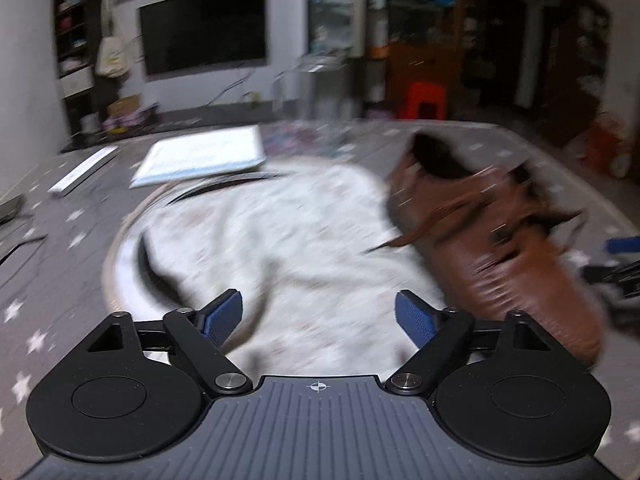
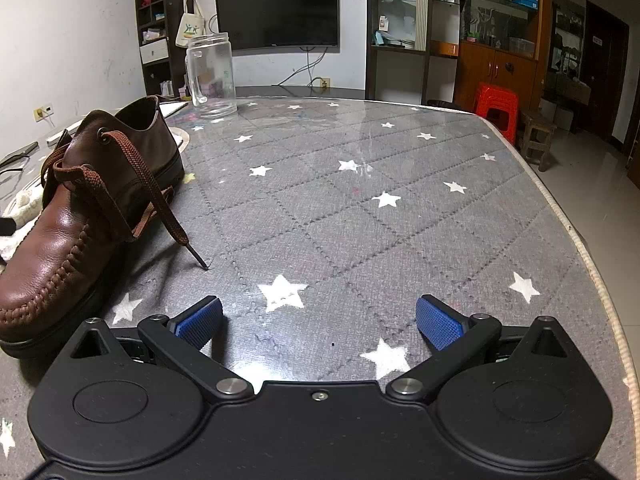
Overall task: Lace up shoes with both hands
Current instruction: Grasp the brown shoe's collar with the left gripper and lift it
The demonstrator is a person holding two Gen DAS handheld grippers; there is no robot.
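Observation:
A brown leather shoe (image 2: 76, 216) stands on the grey star-patterned table (image 2: 360, 208), to the left of my right gripper. Its brown lace (image 2: 156, 192) hangs loose from the top eyelet, and the lace tip touches the table. My right gripper (image 2: 320, 322) is open and empty, to the right of the shoe's toe. In the blurred left wrist view the shoe (image 1: 500, 248) lies at the right, partly on a white cloth (image 1: 280, 248). My left gripper (image 1: 320, 314) is open and empty above that cloth. The other gripper (image 1: 616, 268) shows at the right edge.
A clear glass jar (image 2: 211, 76) stands behind the shoe. A flat white book or box (image 1: 204, 156) and a white strip (image 1: 82, 176) lie at the back left. The table's right edge (image 2: 580, 240) curves away, with a red stool (image 2: 496, 110) beyond.

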